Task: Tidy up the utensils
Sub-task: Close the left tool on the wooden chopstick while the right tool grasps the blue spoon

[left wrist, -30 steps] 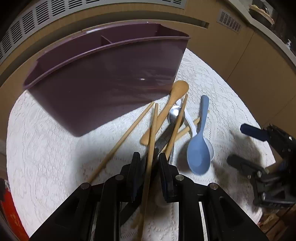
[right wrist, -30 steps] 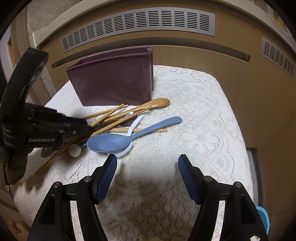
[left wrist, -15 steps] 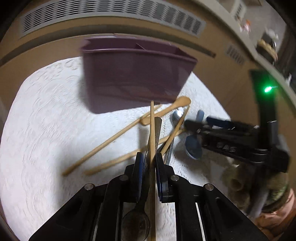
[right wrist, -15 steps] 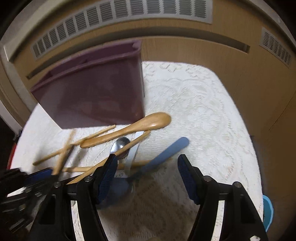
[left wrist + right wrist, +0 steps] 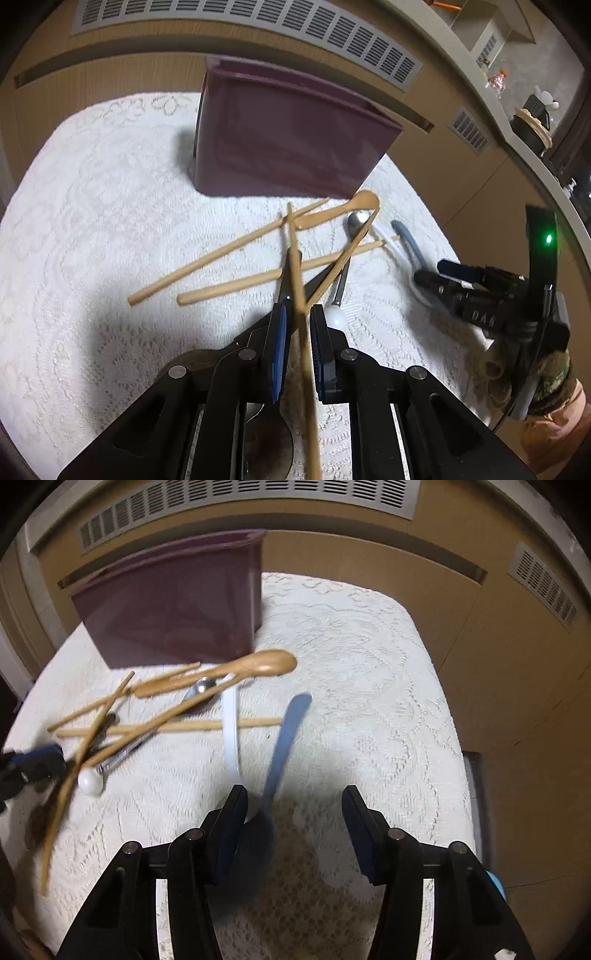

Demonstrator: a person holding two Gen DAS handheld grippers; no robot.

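Note:
My left gripper (image 5: 297,314) is shut on a wooden chopstick (image 5: 295,258) and lifts its far end off the pile. Other chopsticks (image 5: 229,251), a wooden spoon (image 5: 351,210), a metal spoon (image 5: 356,221) and a dark-handled utensil lie crossed on the lace cloth (image 5: 92,221). The purple utensil holder (image 5: 288,144) stands behind them. My right gripper (image 5: 293,805) is open, its fingers astride the blue spoon (image 5: 284,746) whose bowl lies between them. A white spoon (image 5: 231,731) lies just left of it.
The lace-covered table (image 5: 369,701) is small and round-cornered, with wooden cabinet walls and vent grilles (image 5: 258,494) close behind and to the right. The right gripper also shows in the left wrist view (image 5: 436,273), near the table's right edge.
My left gripper closed on the chopstick and drew back with it. My right gripper moved forward over the blue spoon, still open.

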